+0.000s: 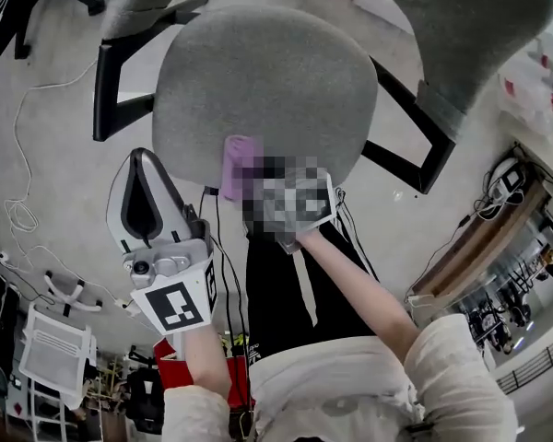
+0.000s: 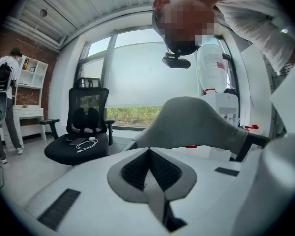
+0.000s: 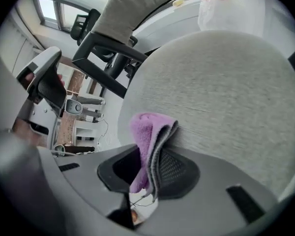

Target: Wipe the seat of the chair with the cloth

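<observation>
We're in an office here, open and bright: a black mesh desk chair (image 2: 83, 119) parks by a wide window (image 2: 152, 73). White shelves (image 2: 33, 80) and a desk (image 2: 27, 113) line a brick wall (image 2: 37, 50). A grey swivel chair (image 1: 267, 90) sits on bare floor (image 1: 55, 155), with cables (image 1: 18, 214) trailing across it.

No legible text, label, brand or number -- nothing readable anywhere.
</observation>
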Demonstrator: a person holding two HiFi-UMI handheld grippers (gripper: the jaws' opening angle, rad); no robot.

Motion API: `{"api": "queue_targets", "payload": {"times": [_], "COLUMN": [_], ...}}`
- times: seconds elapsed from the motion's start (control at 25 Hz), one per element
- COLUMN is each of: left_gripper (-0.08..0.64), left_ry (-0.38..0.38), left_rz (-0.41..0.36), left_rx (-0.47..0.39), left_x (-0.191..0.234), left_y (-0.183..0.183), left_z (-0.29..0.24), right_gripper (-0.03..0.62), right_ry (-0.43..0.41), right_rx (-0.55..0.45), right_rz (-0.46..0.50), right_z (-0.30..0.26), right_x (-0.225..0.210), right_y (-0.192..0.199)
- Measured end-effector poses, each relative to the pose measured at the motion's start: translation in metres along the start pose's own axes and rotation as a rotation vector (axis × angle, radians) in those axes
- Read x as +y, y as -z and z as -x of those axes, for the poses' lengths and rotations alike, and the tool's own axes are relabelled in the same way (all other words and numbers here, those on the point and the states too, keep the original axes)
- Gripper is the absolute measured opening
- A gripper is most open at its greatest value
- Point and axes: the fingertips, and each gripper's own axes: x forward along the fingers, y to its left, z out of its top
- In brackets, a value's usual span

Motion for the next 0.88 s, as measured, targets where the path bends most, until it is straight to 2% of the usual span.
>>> {"api": "queue_targets", "payload": {"times": [0.16,0.36,0.64,0.88], "left_gripper": [0.012,0.012,0.012,0.012], "left_ry": [0.11,0.181,0.226,0.244], "left_rz": [-0.038,-0.027,-0.054,-0.074], "left_rx": [0.003,-0.001,0.005,0.015], "left_x": [-0.042,-0.074,-0.094,-0.101], "left_y": [-0.006,-0.011,-0.013,-0.013], "left_z": [-0.012,-0.022,-0.031,-0.035], "right_gripper": [0.094,0.094,0.094,0.094], "right_ry": [0.092,0.197,0.298,0.35], "right_rx": [-0.007,-0.011,-0.004,-0.004], "right_rz": [-0.036,-0.077,-0.132,-0.17], "right_z": [0.04,0.081,0.119,0.135], "right_x": [-0.052,-0.106,-0.153,-0.175], "right_y": [0.021,0.043,0.069,0.082]}}
